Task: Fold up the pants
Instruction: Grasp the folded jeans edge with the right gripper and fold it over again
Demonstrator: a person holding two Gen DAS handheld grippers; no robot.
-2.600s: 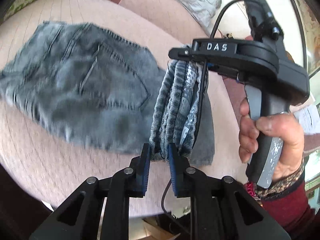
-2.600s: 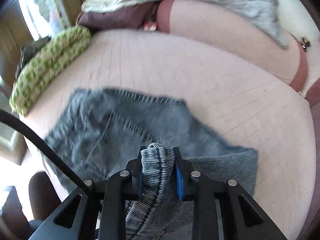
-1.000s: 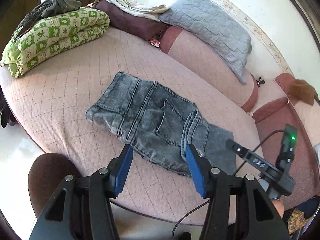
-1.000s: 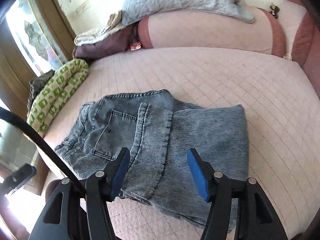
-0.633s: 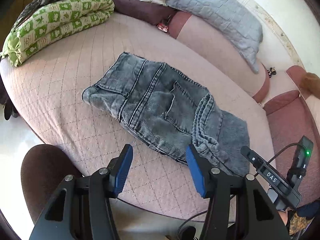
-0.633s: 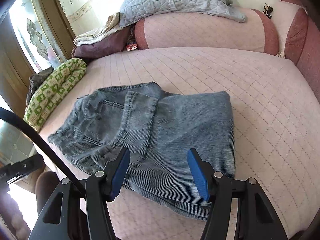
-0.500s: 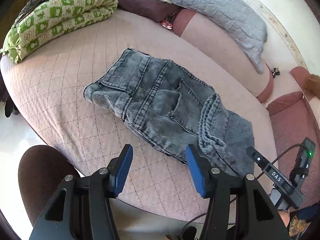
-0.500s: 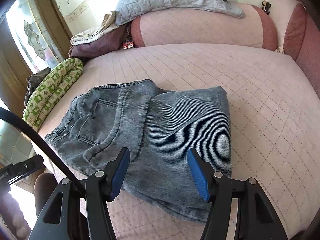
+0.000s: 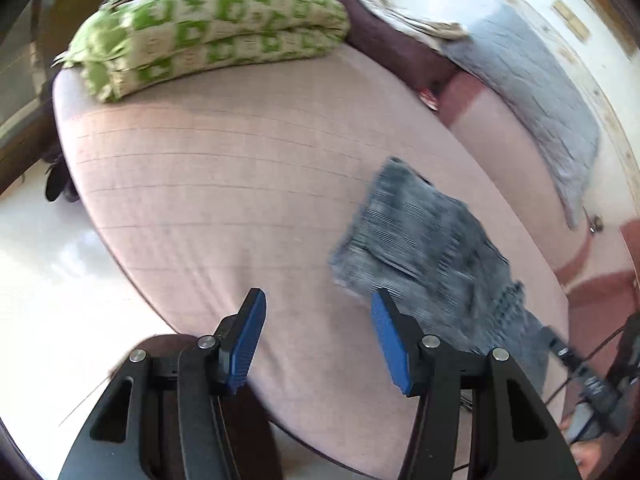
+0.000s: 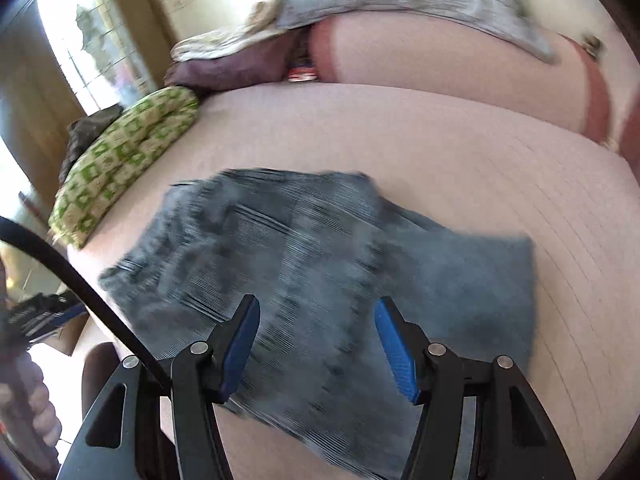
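The grey-blue denim pants (image 10: pixel 312 272) lie folded on the pink quilted bed (image 10: pixel 460 152). In the left wrist view the pants (image 9: pixel 424 240) sit to the right of the fingers, blurred by motion. My left gripper (image 9: pixel 316 340) is open and empty, above the bed's front left edge, apart from the pants. My right gripper (image 10: pixel 316 344) is open and empty, just above the near edge of the folded pants. The right gripper's body (image 9: pixel 592 384) shows at the lower right of the left wrist view.
A folded green-and-white blanket (image 9: pixel 200 28) lies at the bed's far left. A grey quilted pillow (image 9: pixel 536 92) and a dark maroon bundle (image 10: pixel 224 72) rest at the head. A brown round stool (image 9: pixel 240 408) stands below the bed edge on the white floor (image 9: pixel 52 280).
Both grippers let go of the pants and opened earlier. Since half a second ago the left gripper swung left toward the bed edge, and the right gripper moved closer to the pants.
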